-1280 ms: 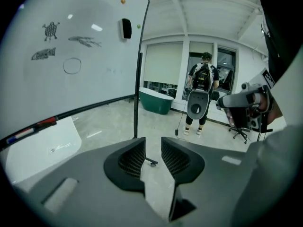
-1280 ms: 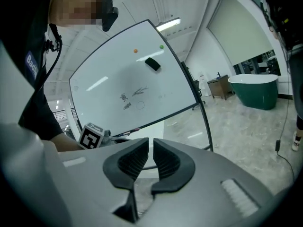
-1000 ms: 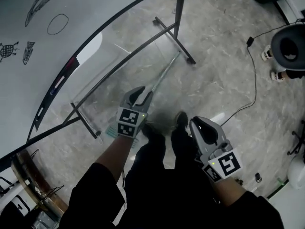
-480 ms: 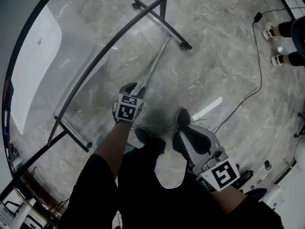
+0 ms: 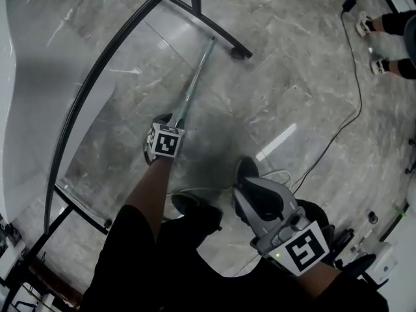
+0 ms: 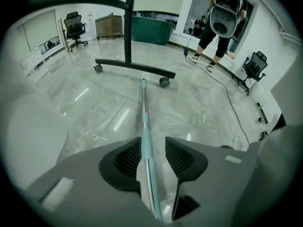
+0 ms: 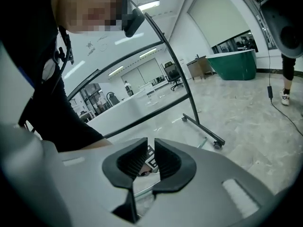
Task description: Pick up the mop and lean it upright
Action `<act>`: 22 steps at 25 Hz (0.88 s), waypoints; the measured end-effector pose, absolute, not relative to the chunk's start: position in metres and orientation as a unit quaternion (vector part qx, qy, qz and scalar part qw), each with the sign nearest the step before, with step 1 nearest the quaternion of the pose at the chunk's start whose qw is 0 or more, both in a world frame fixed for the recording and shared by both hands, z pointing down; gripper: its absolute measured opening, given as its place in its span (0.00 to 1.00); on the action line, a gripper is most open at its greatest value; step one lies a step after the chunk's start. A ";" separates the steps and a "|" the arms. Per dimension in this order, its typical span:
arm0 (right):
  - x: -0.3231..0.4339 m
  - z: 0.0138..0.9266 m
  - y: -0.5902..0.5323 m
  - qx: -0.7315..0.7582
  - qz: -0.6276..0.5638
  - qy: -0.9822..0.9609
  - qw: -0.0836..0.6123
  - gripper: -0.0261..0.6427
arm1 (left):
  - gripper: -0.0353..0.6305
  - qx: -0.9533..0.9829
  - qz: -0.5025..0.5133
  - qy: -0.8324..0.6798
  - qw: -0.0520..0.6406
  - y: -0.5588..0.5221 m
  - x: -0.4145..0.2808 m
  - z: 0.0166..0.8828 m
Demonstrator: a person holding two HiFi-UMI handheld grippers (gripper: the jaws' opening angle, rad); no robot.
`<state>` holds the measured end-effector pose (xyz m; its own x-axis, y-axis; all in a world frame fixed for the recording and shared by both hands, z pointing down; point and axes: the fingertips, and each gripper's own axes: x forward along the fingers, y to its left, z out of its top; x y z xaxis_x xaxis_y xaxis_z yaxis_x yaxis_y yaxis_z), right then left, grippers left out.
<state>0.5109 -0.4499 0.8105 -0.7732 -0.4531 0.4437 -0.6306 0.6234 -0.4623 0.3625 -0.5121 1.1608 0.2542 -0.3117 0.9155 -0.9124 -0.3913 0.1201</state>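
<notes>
1. Head view: the mop handle (image 5: pixel 195 77) lay flat on the floor. Its far tip was just beside the caster of the wheeled stand (image 5: pixel 208 25), and its near part ran under the left gripper (image 5: pixel 170 123). The mop head, on the side away from the stand, was probably hidden by the person's body, so I could not tell how it lay. The right gripper (image 5: pixel 247 186) hung well apart from the stand and carried nothing.

2. Left gripper view: the jaws stood apart and had just been opening. The handle ran between them, nearer to the left pad, and was not clamped. If the jaws closed off-centre like this, the thin, smooth handle could roll out. A grip far from the head could also let the heavy end swing, and the tip could knock the stand.

3. Right gripper view: the jaws were nearly together, leaving only a narrow slit, and were empty. They pointed toward the stand. At this width they could only push the handle, not take it.
</notes>
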 end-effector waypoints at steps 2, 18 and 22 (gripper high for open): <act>0.511 0.823 -0.452 0.305 0.305 -0.891 0.142 0.12 | 0.32 0.711 0.453 -0.419 0.337 -0.515 0.363 1.187; 0.553 0.878 -0.470 0.339 0.290 -0.880 0.161 0.12 | 0.32 0.657 0.565 -0.358 0.346 -0.522 0.365 1.320; 0.555 0.879 -0.469 0.341 0.291 -0.879 0.160 0.11 | 0.31 0.651 0.563 -0.354 0.365 -0.518 0.366 1.328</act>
